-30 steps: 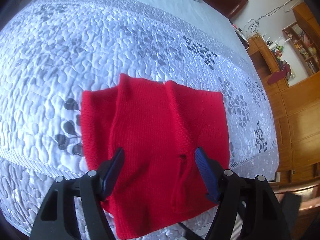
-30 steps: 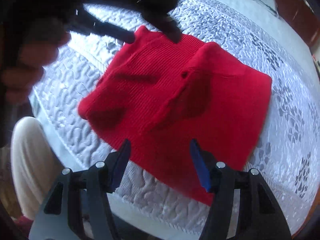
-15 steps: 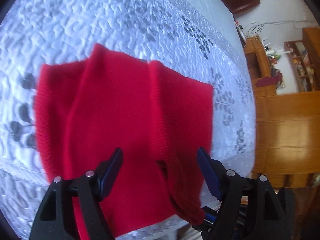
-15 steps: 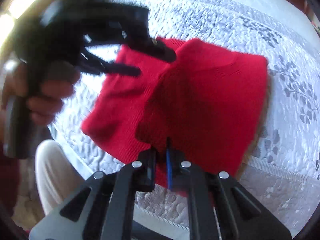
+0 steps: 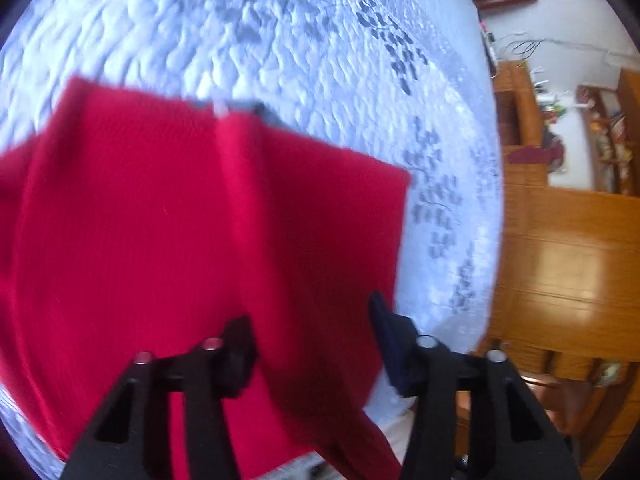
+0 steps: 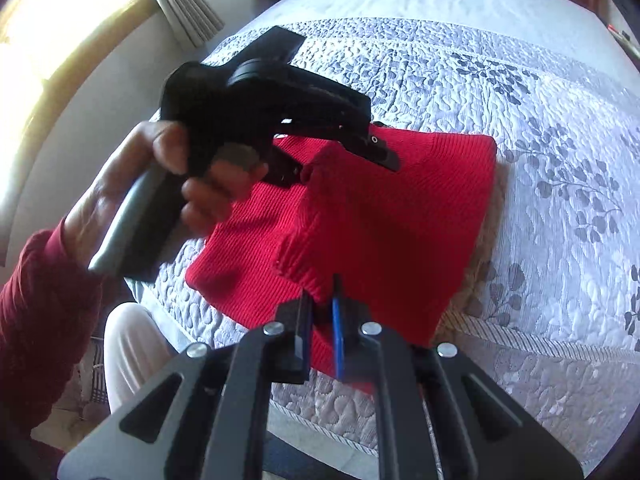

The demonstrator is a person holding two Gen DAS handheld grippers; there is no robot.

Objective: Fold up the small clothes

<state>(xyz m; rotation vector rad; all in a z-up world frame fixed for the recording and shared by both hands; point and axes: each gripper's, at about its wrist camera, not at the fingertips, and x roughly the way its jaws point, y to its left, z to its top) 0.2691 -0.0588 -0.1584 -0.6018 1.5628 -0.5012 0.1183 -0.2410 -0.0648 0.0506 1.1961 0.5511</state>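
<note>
A small red knit garment (image 6: 392, 216) lies partly folded on a white and grey quilted bed (image 6: 520, 80). My right gripper (image 6: 320, 300) is shut on the garment's near ribbed edge and lifts that fold. My left gripper (image 5: 312, 320) is open, its jaws astride a raised fold of the same garment (image 5: 160, 240) near the bed's edge. In the right wrist view the left gripper (image 6: 344, 156) is seen from the side, held in a hand over the garment's far left part.
The bed's near edge (image 6: 400, 440) runs below the garment. A wooden cabinet (image 5: 560, 260) and shelves stand right of the bed. A window with curtains (image 6: 80, 20) lies to the left. The person's pale trouser leg (image 6: 128, 352) is at the bed's edge.
My right gripper closed on the garment's near edge and lifted it. My left gripper moved in lower over the garment and its jaws have narrowed a little around a fold.
</note>
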